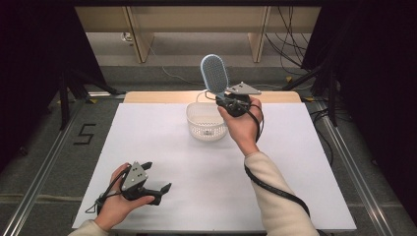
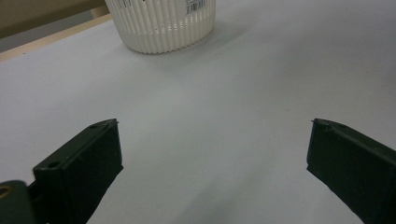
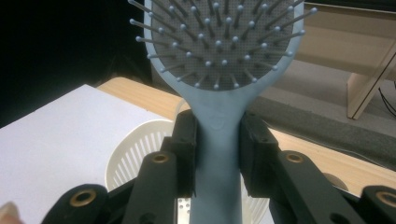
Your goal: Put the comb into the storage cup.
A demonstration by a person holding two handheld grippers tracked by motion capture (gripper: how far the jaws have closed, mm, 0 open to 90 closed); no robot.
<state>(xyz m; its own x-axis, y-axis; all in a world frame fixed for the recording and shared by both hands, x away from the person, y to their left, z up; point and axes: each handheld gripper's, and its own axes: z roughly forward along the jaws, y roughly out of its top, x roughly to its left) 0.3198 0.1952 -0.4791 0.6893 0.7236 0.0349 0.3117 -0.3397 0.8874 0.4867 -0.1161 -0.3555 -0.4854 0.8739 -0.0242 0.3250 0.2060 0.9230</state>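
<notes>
Okay, left to right: your left gripper (image 1: 160, 189) sits low at the near-left of the white table (image 1: 147, 147), hand wrapped round its body, jaws spread wide with nothing between them and pointing across the table toward the basket; in the left gripper view it's bare table between the fingers (image 2: 79, 168). Leave it parked, it's well apart from the work. The white slotted basket (image 1: 206, 123) stands upright at the table's far middle. Your right gripper (image 1: 222, 100) is just beside and above its far-right rim, forearm stretched forward, wrist raised, jaws aimed up and away from you. It's pinching the light-blue hairbrush (image 1: 213, 73) by the handle, both pads flat against the neck, head sticking up, bristles toward the gripper's own camera. Looks like the brush is going into the basket: tip the wrist so the handle end leads, centre it over the opening, lower until it's inside the rim, then release. Basket looks light, so don't knock the wall or it'll slide.
</notes>
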